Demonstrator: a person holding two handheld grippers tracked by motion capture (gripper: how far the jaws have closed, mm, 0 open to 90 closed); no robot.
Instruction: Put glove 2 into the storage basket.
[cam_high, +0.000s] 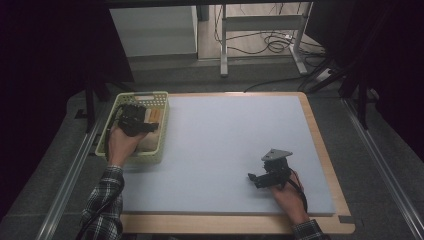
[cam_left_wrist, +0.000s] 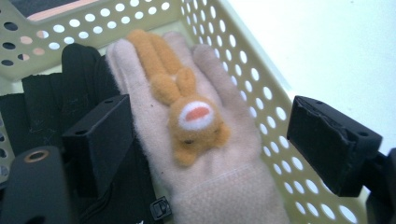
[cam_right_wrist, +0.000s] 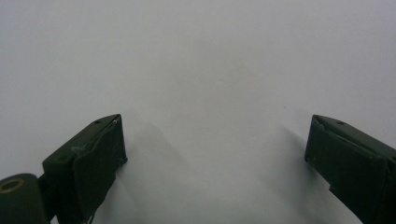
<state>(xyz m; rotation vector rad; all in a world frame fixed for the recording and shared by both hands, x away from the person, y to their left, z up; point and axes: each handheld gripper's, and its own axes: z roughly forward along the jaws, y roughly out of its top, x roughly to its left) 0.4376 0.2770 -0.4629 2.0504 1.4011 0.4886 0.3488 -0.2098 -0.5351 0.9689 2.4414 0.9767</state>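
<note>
Your left tool (cam_left_wrist: 205, 140) hangs over the pale green perforated basket (cam_high: 114, 116) at the tabletop's (cam_high: 225, 145) far-left corner, jaws spread wide with nothing pinched; the pads stand clear of the fabric below. Directly under it, framed by the jaws, lies the cream fleece glove (cam_left_wrist: 187, 140). It sits in the basket against the wall nearest the open tabletop.

Key relation: in the left gripper view the glove's long axis runs away from the tool, cuff nearest the camera at the bottom, fingertips pointing toward the far basket wall. Your jaws straddle that axis, one on each side of the palm, so a straight drop would, by my reading, close across the glove's width rather than along it.

A black glove (cam_left_wrist: 56, 102) lies just beside the cream one, touching it along one edge and partly under one jaw. Risk of snagging both if you go down there.

Your left hand is the near one by far. The right tool (cam_high: 260, 178) rests well apart on the bare tabletop, jaws likewise wide and empty.

Glove's look: soft, fuzzy, cream-coloured, ribbed seam at the cuff. An orange plush animal (cam_left_wrist: 189, 112) is sewn on the back, long ears laid up along the fingers, white patch with a red-orange mark.
</note>
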